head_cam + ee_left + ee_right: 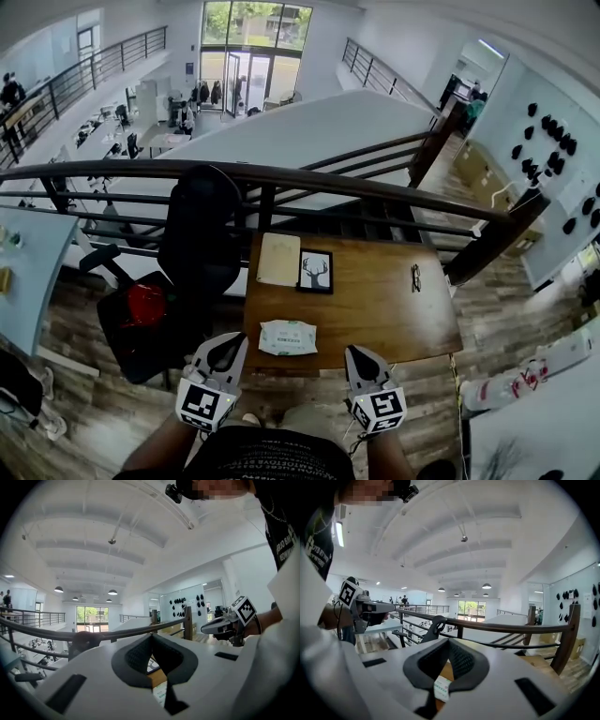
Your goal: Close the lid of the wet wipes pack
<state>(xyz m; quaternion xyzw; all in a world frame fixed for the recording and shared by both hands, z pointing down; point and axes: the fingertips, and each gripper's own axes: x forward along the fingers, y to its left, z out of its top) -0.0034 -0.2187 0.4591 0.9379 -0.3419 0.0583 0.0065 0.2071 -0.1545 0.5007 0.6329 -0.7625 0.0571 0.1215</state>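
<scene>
Wipes pack [288,337] noted lying flat on table [394,319], near front edge, btw. the two grippers, touched by neither. Contents not seen; lid too small to be read as up or down.

L gripper [228,345]: jaws closed tip to tip, nothing held. R gripper [359,356]: same, closed, empty. Both held at table's near edge.

Further back on table: notepad [279,259], framed deer print [316,271] just beside it, glasses [415,277] well to the right.

In both gripper views only a sliver of pack is seen through the gap below the closed tips; rest hidden by jaw bodies.
</scene>
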